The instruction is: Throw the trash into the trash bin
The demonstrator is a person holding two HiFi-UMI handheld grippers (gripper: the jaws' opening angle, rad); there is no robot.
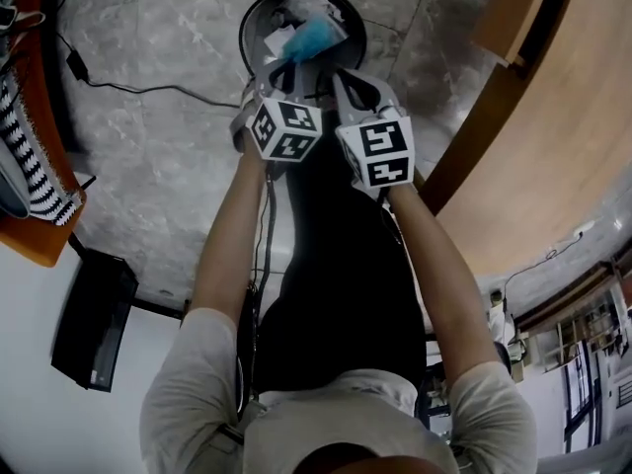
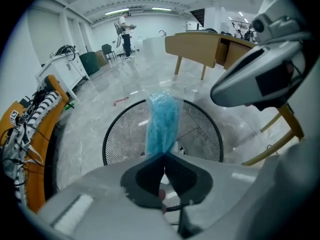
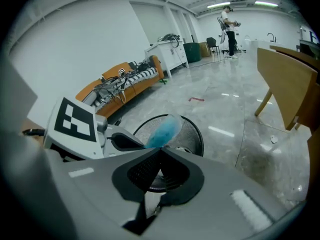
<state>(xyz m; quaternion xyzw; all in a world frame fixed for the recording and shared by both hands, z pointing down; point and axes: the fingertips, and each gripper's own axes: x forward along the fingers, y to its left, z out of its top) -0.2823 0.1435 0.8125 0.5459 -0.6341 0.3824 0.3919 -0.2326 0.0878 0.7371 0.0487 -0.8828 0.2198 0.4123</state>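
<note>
Hovering over the round black wire-mesh trash bin (image 2: 122, 134), the left gripper (image 2: 164, 154) pinches a crumpled blue plastic wrapper (image 2: 162, 124); the right gripper (image 3: 161, 149), just beside it, is closed on nothing.

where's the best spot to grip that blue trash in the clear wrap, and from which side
Grip it by its narrow near end, as the left gripper does: jaws shut on the gathered end of the blue trash, coming from the person's side. It is long and looks soft, so the rest reaches out over the mesh bin.

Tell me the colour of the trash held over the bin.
Light blue trash, clearest in the left gripper view.
</note>
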